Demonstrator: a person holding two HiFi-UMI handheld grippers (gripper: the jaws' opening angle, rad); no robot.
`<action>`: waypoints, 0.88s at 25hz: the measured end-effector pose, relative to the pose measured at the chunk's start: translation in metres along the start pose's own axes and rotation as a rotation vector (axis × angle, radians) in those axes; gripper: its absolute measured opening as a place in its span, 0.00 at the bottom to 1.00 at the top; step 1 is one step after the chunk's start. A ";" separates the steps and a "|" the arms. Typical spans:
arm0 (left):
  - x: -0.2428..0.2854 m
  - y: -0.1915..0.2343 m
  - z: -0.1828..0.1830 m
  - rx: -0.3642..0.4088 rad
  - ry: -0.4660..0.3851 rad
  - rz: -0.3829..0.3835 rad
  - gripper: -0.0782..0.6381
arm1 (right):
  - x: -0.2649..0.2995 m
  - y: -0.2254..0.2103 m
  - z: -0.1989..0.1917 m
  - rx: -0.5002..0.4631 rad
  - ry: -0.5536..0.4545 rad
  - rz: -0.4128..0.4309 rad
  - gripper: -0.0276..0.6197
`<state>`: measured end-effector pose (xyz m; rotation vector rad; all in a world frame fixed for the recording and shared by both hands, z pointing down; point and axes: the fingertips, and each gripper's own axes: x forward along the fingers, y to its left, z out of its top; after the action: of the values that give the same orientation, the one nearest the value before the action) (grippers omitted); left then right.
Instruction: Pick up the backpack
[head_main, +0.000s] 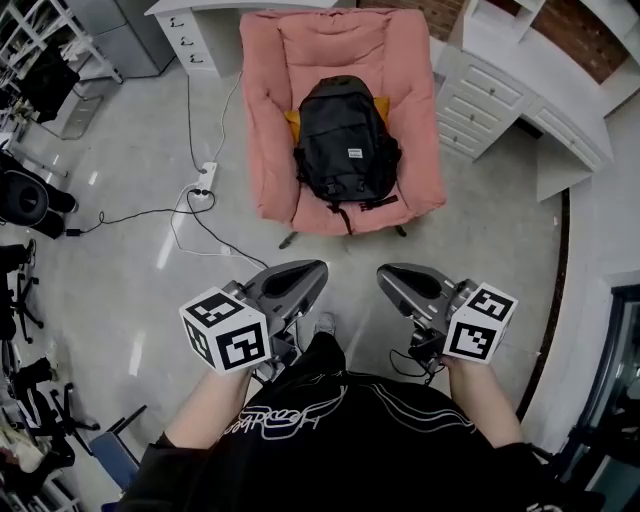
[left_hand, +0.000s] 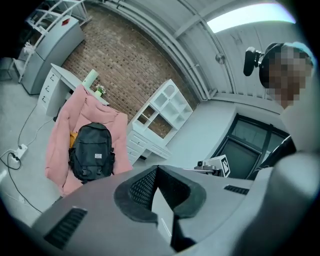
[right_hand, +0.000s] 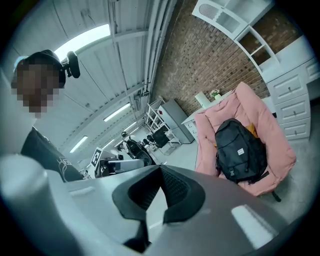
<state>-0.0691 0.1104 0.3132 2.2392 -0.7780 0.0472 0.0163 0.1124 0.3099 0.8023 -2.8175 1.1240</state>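
A black backpack (head_main: 346, 142) stands upright against the back of a pink armchair (head_main: 270, 150), with an orange cushion behind it. The backpack (left_hand: 92, 152) shows small at the left of the left gripper view, and the backpack (right_hand: 240, 149) sits at the right of the right gripper view. My left gripper (head_main: 322, 268) and right gripper (head_main: 382, 270) hover side by side over the floor, well short of the chair. Both are shut with nothing between their jaws, and each points toward the chair.
White drawer units (head_main: 485, 100) stand right of the armchair and a white desk (head_main: 196, 30) behind it to the left. A power strip (head_main: 205, 178) with black cables lies on the floor left of the chair. Office chairs and shelves line the left edge.
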 end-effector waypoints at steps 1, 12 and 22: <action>0.001 0.011 0.006 -0.004 0.002 0.000 0.11 | 0.009 -0.005 0.005 0.001 0.001 -0.007 0.05; 0.007 0.068 0.052 -0.013 -0.010 0.013 0.11 | 0.054 -0.034 0.034 -0.084 0.006 -0.086 0.05; 0.044 0.106 0.069 -0.024 0.028 0.082 0.11 | 0.052 -0.085 0.062 -0.038 -0.032 -0.122 0.05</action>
<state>-0.1049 -0.0149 0.3437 2.1783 -0.8506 0.1082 0.0214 -0.0031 0.3284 0.9820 -2.7624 1.0461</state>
